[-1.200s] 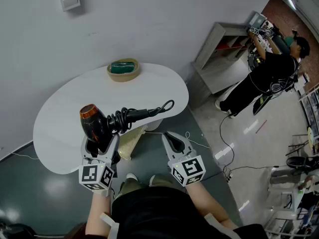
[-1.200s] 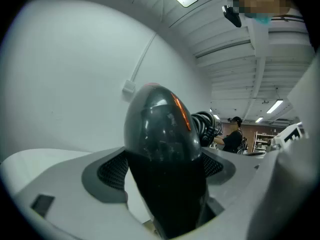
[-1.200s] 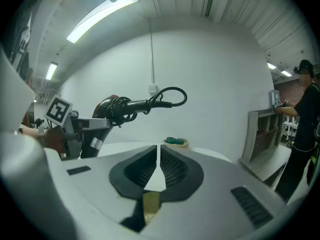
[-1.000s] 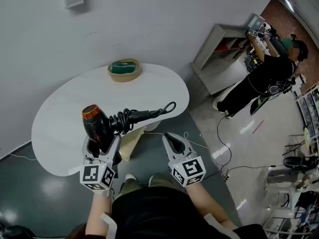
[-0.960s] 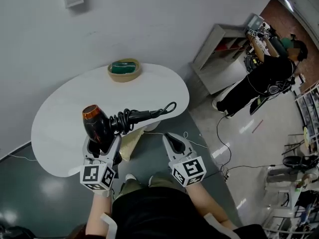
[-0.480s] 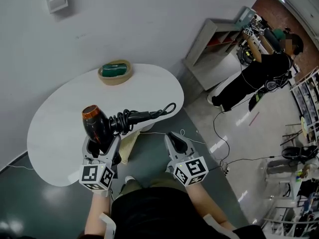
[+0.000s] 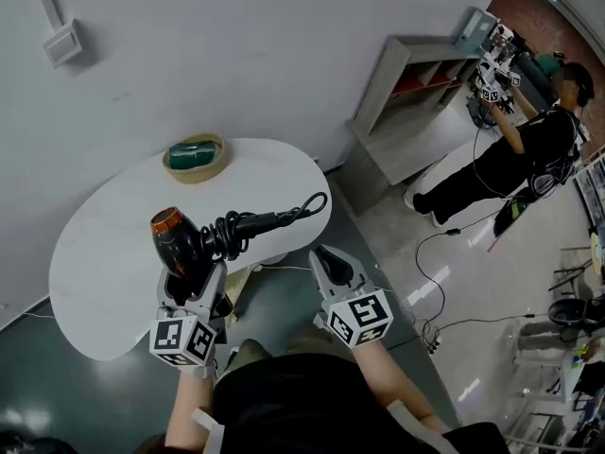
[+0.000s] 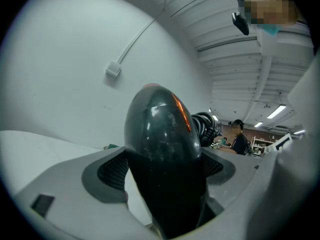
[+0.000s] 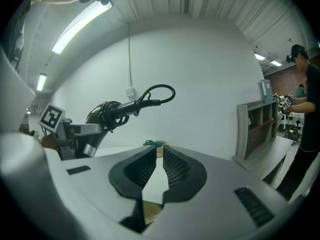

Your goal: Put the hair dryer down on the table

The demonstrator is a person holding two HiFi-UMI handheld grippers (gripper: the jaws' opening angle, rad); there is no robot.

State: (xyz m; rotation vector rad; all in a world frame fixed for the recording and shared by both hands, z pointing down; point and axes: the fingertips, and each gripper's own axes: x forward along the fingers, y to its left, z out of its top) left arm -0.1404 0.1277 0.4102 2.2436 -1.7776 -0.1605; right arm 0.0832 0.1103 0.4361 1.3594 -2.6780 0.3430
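A black hair dryer with an orange end stands upright in my left gripper, which is shut on its body above the near edge of the white table. Its coiled cord and plug end stick out to the right. In the left gripper view the hair dryer fills the gap of the left gripper. My right gripper hangs to the right, off the table, shut and empty. In the right gripper view, the right gripper sits right of the hair dryer.
A tan bowl with a green thing in it sits at the table's far edge. A grey shelf unit stands against the wall at the right. A person in black stands beyond it. Cables lie on the floor.
My grippers and the hair dryer hold the same pose. The head view has swung, so the table and bowl sit further left and the wall box nearer the top left corner.
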